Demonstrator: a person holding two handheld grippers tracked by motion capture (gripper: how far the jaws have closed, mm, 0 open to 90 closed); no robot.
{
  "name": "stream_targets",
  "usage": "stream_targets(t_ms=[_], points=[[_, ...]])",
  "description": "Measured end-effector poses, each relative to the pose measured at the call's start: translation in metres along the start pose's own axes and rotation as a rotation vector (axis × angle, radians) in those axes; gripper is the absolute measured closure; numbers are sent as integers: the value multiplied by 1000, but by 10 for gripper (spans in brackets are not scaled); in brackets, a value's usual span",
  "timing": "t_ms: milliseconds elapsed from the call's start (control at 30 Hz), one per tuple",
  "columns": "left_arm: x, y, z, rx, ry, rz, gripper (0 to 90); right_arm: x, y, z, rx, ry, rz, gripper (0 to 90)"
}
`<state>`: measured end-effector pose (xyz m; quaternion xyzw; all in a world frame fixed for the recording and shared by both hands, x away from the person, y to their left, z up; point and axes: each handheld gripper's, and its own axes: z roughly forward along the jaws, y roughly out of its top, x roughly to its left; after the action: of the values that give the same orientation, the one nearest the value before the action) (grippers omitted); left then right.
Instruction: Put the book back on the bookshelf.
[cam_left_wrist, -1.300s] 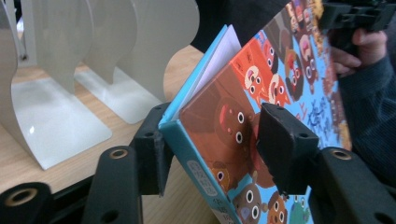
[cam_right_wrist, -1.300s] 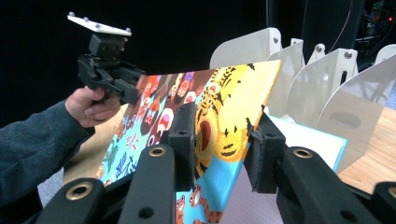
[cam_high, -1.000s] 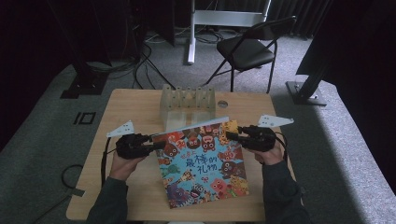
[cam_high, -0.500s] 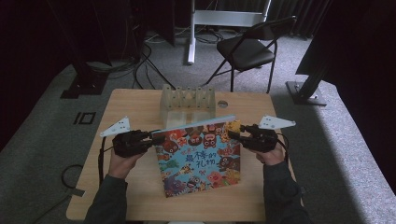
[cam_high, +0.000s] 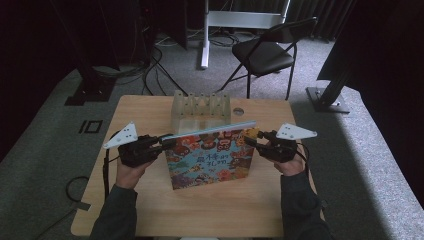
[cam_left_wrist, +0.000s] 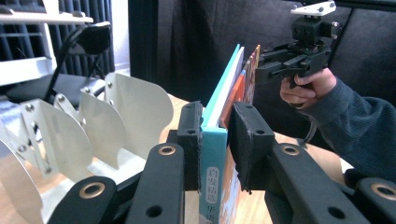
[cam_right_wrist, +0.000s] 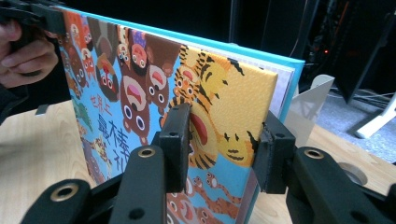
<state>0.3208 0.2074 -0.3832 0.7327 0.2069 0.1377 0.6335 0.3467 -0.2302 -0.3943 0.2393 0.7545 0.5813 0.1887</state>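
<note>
Book (cam_high: 210, 155) upright on table (cam_high: 150, 210) between both grippers, left gripper (cam_left_wrist: 215, 144) clamping its spine edge, right gripper (cam_right_wrist: 224, 140) clamping the opposite edge, white rack (cam_high: 201, 106) behind

A hardcover picture book (cam_high: 210, 159) stands upright on the wooden table, at the centre. Its bright blue cover, crowded with cartoon animals and Chinese characters, faces 6 o'clock; the teal spine (cam_left_wrist: 212, 154) sits at 9 o'clock. The top edge tilts slightly, higher toward 3 o'clock. An orange tiger patch (cam_right_wrist: 233, 107) fills 1 upper corner.
</note>
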Motion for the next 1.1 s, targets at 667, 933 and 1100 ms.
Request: stream_targets(t_ms=[667,933,1100], points=[[-12,-8,-2,-16,-25,43,598,1,-4,-3,-33,30,10,571],[-18,-9,3,-12,-17,52,589,1,-6,-6,-32,50,15,551],[-20,-10,5,-19,-14,53,595,2,-8,-7,-27,58,17,533]])
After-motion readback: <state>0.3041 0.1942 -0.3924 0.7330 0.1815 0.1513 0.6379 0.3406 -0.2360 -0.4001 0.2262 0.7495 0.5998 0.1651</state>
